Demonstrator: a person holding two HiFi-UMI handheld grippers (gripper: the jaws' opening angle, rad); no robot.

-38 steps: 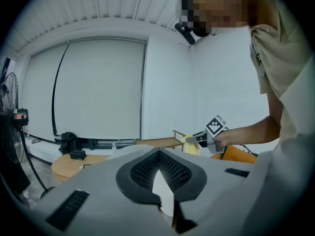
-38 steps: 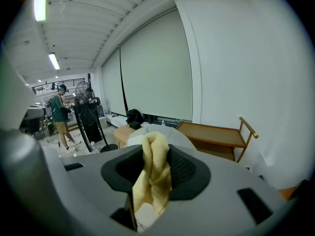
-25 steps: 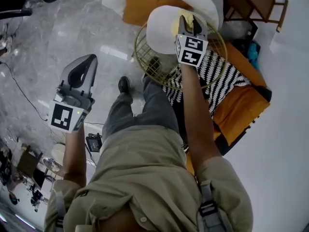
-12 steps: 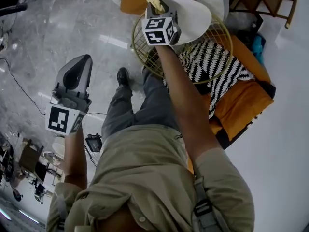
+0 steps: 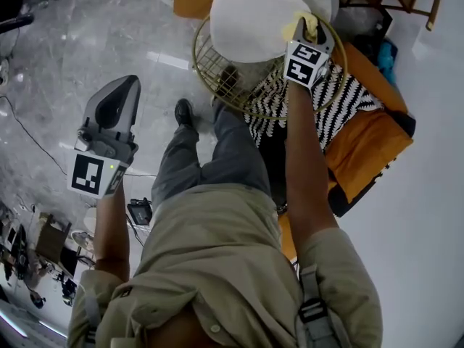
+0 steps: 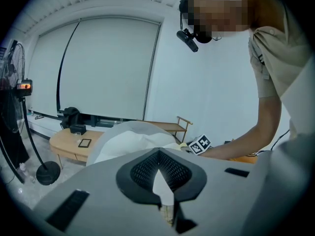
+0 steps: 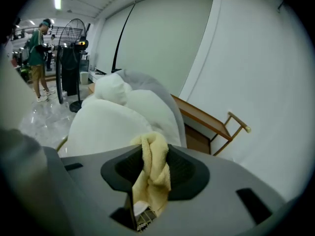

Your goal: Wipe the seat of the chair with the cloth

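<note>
The right tool is closed on the yellow cloth, which sits bunched between its jaws. The cloth is at the 3 o'clock edge of the white seat of the gold wire chair. The left tool, with jaws together and holding nothing, is at 9 o'clock, over the grey floor.

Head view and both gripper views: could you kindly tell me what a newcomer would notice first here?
The pale yellow terry cloth, pinched in the right gripper, sits at the right edge of the white oval seat cushion on the round gold wire chair. Beside the chair lie a black-and-white zigzag fabric and an orange cushion. The left gripper hangs shut and empty over the grey marble floor.
</note>
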